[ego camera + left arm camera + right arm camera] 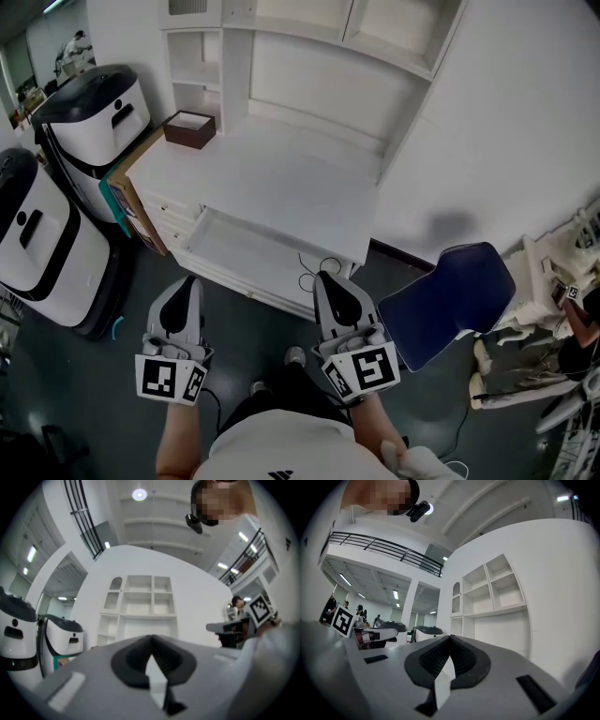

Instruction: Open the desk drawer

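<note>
a dark grey floor [103, 394] runs before a white desk [281, 178] with a white shelf unit [202, 66] built above it against a white wall. nearest the person, the left gripper [187, 281] has its jaws pressed together on nothing; its own view shows the two dark pads meeting in a closed seam, with only the shelves beyond. the right gripper [323, 277] is likewise closed and empty. both point roughly level toward the desk and touch nothing, which suits hands with no grip to keep. just ahead of their tips the shallow white desk drawer [239, 246] stands pulled out from under the desktop and looks empty inside, so i judge the opening as good as done. a thin black cable [314, 272] loops by the drawer's right front corner. further off, a small dark brown open box [190, 128] sits at the desktop's back left. a dark blue chair [448, 302] stands aside to the right, leaving room before the drawer. two white-and-black rounded machines [94, 117] stand on the left.
</note>
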A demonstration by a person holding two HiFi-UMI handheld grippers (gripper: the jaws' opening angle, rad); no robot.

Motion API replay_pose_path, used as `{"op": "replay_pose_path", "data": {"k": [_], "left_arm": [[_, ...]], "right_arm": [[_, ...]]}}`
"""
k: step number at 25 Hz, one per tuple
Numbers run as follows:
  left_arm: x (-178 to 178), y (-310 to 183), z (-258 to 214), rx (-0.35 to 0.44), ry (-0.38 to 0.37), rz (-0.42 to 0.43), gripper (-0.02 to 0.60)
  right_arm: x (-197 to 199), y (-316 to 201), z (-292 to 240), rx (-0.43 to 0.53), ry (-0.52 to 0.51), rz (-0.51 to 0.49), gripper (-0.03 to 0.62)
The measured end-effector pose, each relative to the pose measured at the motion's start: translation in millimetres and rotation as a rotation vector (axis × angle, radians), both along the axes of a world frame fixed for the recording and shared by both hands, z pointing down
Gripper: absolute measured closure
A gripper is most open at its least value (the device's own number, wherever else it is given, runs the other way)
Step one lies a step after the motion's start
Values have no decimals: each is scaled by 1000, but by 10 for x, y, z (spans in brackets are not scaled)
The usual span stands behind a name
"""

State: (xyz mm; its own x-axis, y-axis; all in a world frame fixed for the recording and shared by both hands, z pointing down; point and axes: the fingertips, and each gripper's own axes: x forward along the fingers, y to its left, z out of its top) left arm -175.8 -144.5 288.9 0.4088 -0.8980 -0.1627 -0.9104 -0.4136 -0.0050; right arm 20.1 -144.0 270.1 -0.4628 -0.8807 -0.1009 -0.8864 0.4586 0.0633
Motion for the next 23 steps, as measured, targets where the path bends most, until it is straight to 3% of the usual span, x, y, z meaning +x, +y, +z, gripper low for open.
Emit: {"op": "replay_pose_path", "data": {"k": [9,23], "left_arm": [[118,33,-32,14,-43,16,575],[120,-25,24,-7,-33,15,575]], "right_arm": [[96,85,-21,7,1,33,592],[103,48,-29,6,2,34,592]]}}
